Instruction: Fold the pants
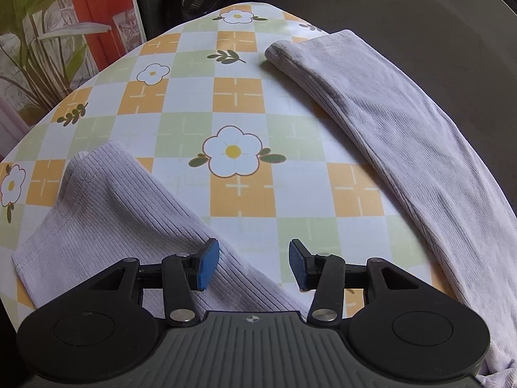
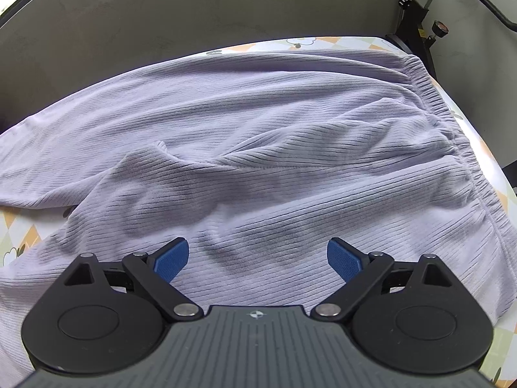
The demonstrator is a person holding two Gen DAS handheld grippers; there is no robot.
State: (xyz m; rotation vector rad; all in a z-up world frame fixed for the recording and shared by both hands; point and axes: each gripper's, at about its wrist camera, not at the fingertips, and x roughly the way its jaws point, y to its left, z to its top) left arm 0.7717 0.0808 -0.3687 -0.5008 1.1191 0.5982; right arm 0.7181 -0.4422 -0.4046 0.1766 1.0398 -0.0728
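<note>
Both jaws open, empty, apparently just above lilac pants, checked tablecloth.

bare tablecloth between pant legs

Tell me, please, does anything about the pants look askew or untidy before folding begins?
Yes. The pants lie rumpled near the crotch, and the two legs splay apart across the tablecloth, not aligned.
</note>
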